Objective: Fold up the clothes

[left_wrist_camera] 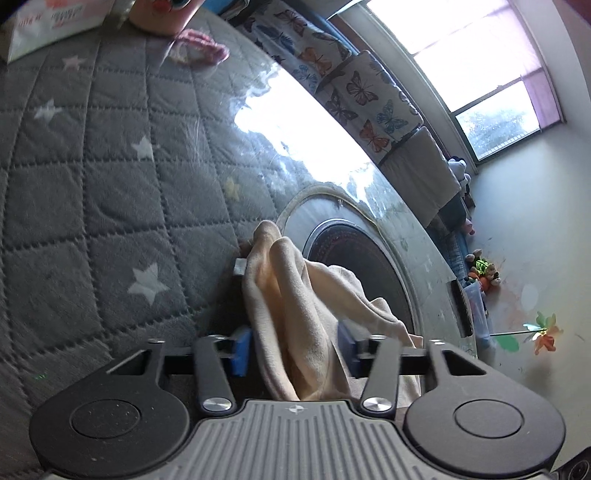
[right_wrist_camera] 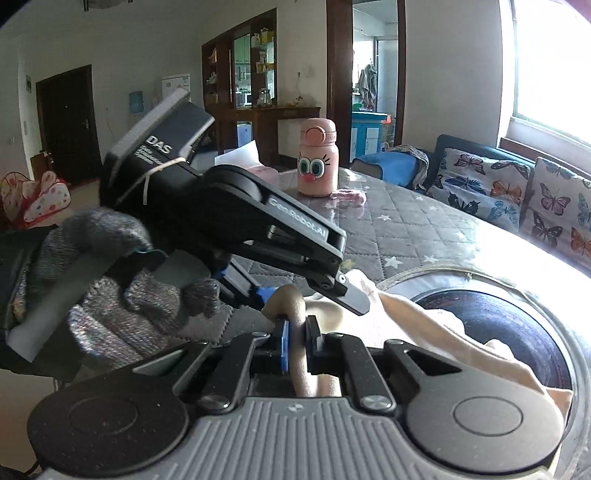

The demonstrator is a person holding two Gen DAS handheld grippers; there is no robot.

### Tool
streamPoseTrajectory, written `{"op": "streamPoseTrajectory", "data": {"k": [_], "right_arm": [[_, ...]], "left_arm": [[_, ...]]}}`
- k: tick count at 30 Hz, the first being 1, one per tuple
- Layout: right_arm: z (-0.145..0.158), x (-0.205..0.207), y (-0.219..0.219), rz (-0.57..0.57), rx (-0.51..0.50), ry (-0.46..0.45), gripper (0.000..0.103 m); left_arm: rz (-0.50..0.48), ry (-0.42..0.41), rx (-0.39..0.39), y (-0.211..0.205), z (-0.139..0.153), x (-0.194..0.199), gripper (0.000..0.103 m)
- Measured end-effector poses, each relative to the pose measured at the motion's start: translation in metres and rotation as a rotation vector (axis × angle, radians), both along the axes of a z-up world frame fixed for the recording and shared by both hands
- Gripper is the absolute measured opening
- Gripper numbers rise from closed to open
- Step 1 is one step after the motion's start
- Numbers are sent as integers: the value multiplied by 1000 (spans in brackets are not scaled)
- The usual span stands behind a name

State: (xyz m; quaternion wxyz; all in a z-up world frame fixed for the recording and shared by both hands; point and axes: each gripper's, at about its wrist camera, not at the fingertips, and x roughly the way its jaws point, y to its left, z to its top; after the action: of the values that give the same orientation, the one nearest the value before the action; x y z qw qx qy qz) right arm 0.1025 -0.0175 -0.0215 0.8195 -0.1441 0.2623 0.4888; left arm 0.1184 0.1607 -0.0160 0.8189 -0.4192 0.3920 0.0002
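A cream cloth (left_wrist_camera: pixel 295 314) lies bunched over the glass-topped table with its grey quilted star cover (left_wrist_camera: pixel 92 166). My left gripper (left_wrist_camera: pixel 295 328) has its blue-padded jaws wide apart with the cloth lying loosely between them. My right gripper (right_wrist_camera: pixel 297 338) is shut on a fold of the same cream cloth (right_wrist_camera: pixel 424 332), jaws close together. The left gripper's black body (right_wrist_camera: pixel 236 218), held in a grey gloved hand (right_wrist_camera: pixel 110 295), shows just left of and above my right one, its fingers (right_wrist_camera: pixel 354 299) over the cloth.
A round dark inset (right_wrist_camera: pixel 509 325) sits in the tabletop under the cloth. A pink cartoon bottle (right_wrist_camera: pixel 317 162), a tissue pack (left_wrist_camera: pixel 55 26) and a small pink cloth (left_wrist_camera: pixel 199 48) stand at the far end. A sofa with butterfly cushions (right_wrist_camera: pixel 517 192) runs along the window.
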Motion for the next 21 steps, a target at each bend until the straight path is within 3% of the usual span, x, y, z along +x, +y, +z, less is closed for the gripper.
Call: {"op": "streamPoseTrajectory", "data": {"k": [3, 6, 13, 21], "right_arm": [[-2, -3, -1, 6, -3, 6, 8], [-4, -6, 0, 11, -9, 15, 8], [-3, -4, -25, -36, 11, 71, 17], [-16, 23, -83, -279, -34, 94, 17]], "left_arm": [[4, 0, -10, 1, -2, -1, 23], [1, -11, 0, 0, -2, -3, 16], [-2, -21, 13, 0, -4, -6, 15], [-5, -15, 26, -1, -6, -7, 15]]}}
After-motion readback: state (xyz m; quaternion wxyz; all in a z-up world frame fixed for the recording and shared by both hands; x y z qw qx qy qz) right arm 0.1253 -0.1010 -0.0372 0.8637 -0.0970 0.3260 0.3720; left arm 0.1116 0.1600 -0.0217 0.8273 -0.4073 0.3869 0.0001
